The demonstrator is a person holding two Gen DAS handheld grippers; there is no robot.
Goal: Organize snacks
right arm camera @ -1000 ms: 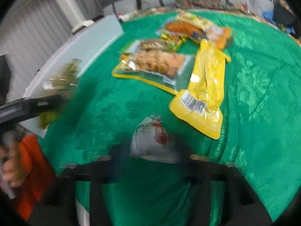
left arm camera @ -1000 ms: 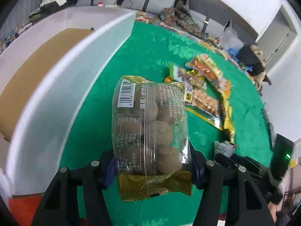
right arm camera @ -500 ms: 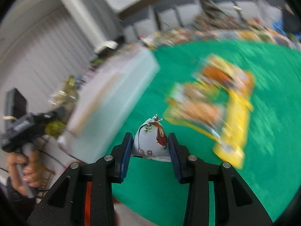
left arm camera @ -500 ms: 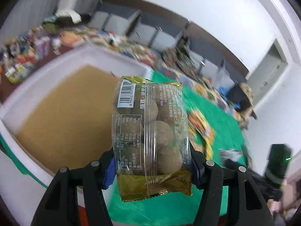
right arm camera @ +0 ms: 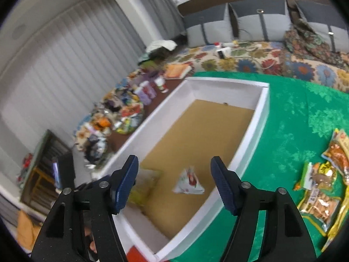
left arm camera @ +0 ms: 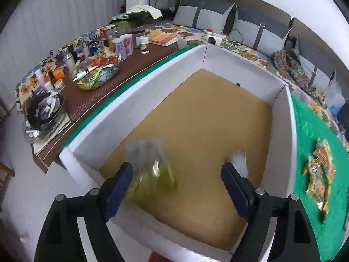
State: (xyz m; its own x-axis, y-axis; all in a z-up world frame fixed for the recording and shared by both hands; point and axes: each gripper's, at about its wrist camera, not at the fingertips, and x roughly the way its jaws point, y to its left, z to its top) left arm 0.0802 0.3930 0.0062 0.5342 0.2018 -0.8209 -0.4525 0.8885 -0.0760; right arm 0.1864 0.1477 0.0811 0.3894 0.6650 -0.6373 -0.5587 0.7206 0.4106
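A white box with a brown floor lies below both grippers. My left gripper hangs over its near end, jaws opening; the clear packet of brown balls is a blur below its left finger, free of the pads. My right gripper is above the box too, jaws opening, nothing pressed between them. The small white packet with red print sits loose over the box floor, beside the gold-ended packet. It shows as a white blur in the left wrist view.
Several snack packets lie on the green cloth to the right of the box, also seen as packets. A brown side table crowded with bottles and bowls runs along the box's left. A sofa with grey cushions stands behind.
Both grippers swung from above the green cloth to above the white box. Both sets of jaws spread and let go; the two packets have dropped out of them into the box.
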